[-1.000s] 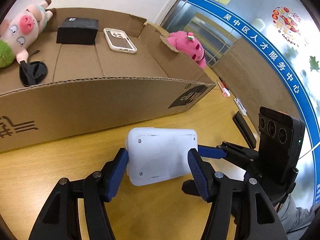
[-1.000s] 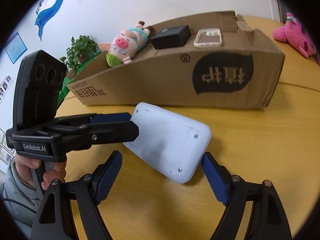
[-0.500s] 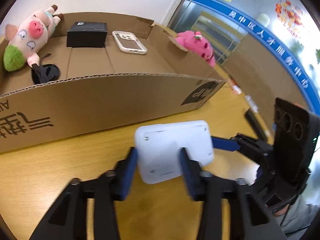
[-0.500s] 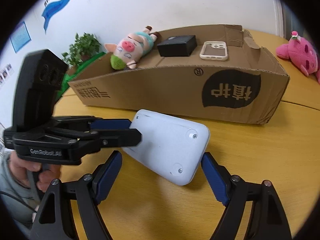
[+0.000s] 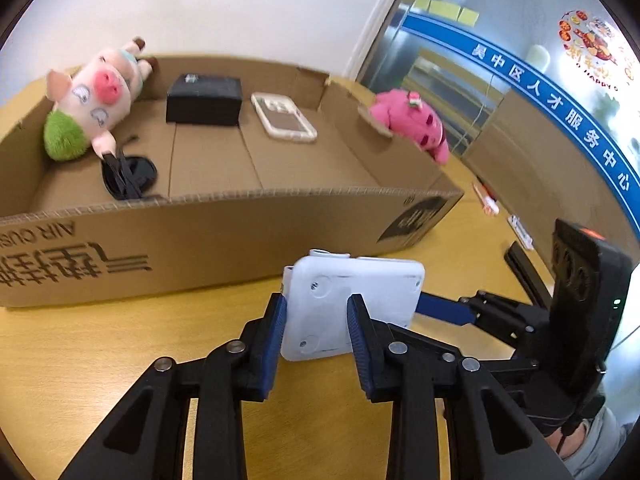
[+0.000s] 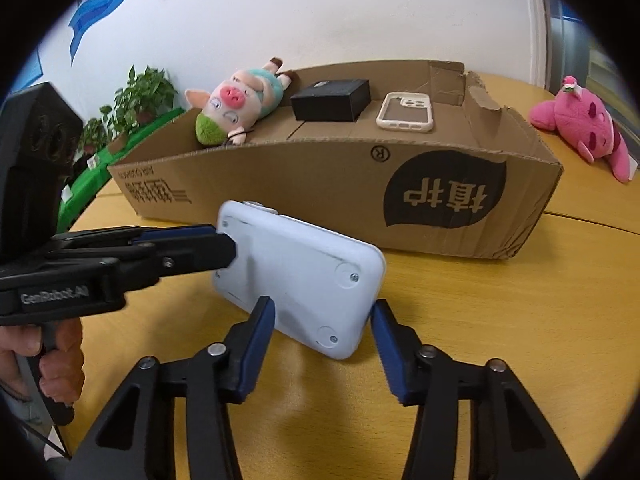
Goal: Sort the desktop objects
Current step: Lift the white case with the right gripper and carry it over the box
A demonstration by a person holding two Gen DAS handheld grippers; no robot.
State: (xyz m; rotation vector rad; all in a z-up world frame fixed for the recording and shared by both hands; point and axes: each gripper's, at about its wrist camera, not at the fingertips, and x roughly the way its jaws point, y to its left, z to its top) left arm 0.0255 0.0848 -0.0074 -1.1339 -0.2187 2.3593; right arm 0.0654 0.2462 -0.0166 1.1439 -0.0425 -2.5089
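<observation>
A white rectangular plastic device [image 5: 352,304] is held tilted above the wooden table [image 5: 80,360], in front of a shallow cardboard box [image 5: 200,232]. My left gripper [image 5: 316,332] is shut on the device's left end. My right gripper [image 6: 324,332] has closed in around the device's [image 6: 304,276] other end, its blue pads at or near the device's sides. The left gripper also shows in the right wrist view [image 6: 192,240]. The box [image 6: 320,176] holds a pig plush [image 5: 100,96], a black box [image 5: 204,100], a phone case [image 5: 284,118] and a black round item [image 5: 128,176].
A pink plush [image 5: 412,122] lies on the table behind the box's right end, also in the right wrist view [image 6: 580,128]. Pens and small items [image 5: 488,200] lie at the far right of the table. Potted plants [image 6: 136,100] stand at the left.
My left gripper closed on the white device and lifted it. My right gripper narrowed around its other end. Both moved closer to the box.
</observation>
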